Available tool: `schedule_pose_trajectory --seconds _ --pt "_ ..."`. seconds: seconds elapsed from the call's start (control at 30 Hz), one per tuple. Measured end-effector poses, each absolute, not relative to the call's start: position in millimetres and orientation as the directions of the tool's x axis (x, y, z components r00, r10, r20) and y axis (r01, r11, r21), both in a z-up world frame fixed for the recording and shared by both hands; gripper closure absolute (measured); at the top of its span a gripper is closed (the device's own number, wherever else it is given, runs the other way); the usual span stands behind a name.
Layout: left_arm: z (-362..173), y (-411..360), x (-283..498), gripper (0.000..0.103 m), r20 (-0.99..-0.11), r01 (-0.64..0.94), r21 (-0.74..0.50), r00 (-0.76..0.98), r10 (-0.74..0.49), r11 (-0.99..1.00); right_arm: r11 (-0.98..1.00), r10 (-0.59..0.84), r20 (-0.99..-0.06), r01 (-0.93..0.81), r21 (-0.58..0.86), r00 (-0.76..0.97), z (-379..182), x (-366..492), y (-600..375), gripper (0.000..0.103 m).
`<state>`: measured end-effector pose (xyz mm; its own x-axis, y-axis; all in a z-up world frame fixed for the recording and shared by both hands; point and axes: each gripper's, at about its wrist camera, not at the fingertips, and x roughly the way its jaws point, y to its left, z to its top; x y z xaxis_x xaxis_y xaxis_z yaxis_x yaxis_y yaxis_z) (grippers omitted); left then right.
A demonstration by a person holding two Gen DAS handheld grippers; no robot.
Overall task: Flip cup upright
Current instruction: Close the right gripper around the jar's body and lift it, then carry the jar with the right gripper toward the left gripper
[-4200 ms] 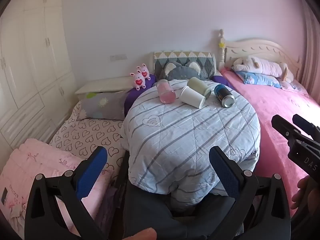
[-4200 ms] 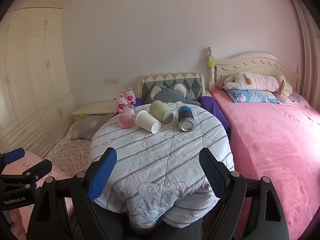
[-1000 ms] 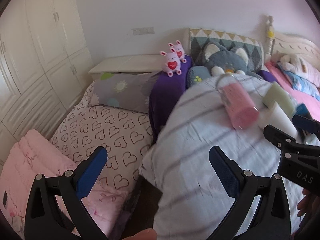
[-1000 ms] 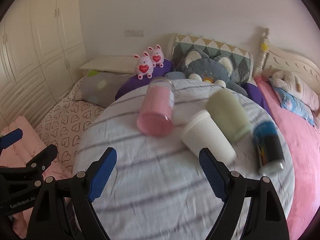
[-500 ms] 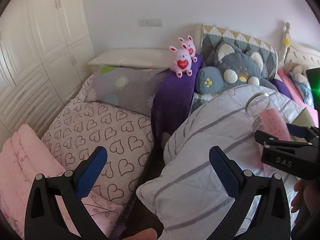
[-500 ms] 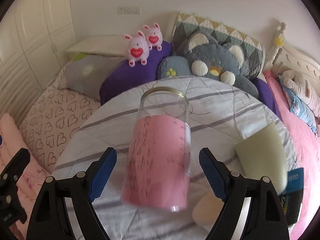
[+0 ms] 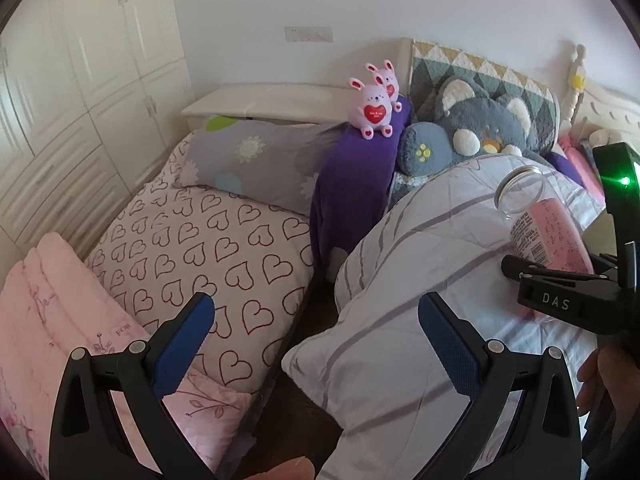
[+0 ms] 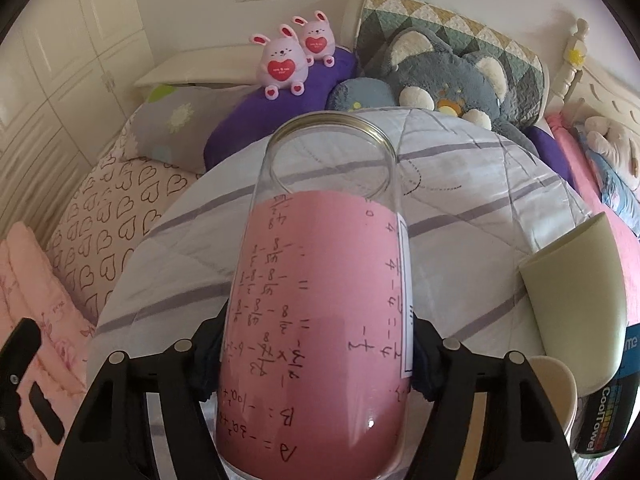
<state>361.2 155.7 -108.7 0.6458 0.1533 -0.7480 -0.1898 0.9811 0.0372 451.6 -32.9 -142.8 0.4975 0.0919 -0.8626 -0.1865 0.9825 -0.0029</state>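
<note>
A clear cup lined with pink handwritten paper (image 8: 316,300) lies on its side on the striped quilt (image 8: 480,208), its open mouth pointing away from me. My right gripper (image 8: 316,364) is shut on the pink cup, with its fingers pressed against both sides near the base. In the left wrist view the pink cup (image 7: 540,220) and the right gripper (image 7: 560,292) show at the right edge. My left gripper (image 7: 312,340) is open and empty, off the quilt's left side.
A pale green cup (image 8: 576,292), a white cup (image 8: 552,392) and a blue "CoolTowel" can (image 8: 608,412) lie on their sides to the right. Two pink bunny toys (image 8: 292,56), a grey plush (image 8: 440,72), a purple cushion (image 7: 352,172) and a heart-print mattress (image 7: 200,240) surround the quilt.
My right gripper moved forward around the pink cup and shut on it. My left gripper drifted slightly and stayed open.
</note>
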Motion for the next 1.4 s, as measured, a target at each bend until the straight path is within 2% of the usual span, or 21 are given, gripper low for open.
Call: schedule_pose_trajectory --seconds 0.37,0.97,1.4 --pt "-94 142 303 0.000 -0.732 -0.192 0.069 0.656 0.181 0.979 0.965 0.110 -0.828 -0.259 -0.043 0.550 -118 379 -23 0.032" --pt "-62 57 209 0.000 -0.690 -0.083 0.088 0.713 0.121 0.993 0.979 0.147 -0.770 -0.200 0.025 0.621 -78 220 -121 0.032" --pt "-76 24 178 0.000 -0.720 -0.048 0.108 0.685 0.112 0.993 0.985 0.161 -0.831 -0.142 0.100 0.532 -143 223 -140 0.032"
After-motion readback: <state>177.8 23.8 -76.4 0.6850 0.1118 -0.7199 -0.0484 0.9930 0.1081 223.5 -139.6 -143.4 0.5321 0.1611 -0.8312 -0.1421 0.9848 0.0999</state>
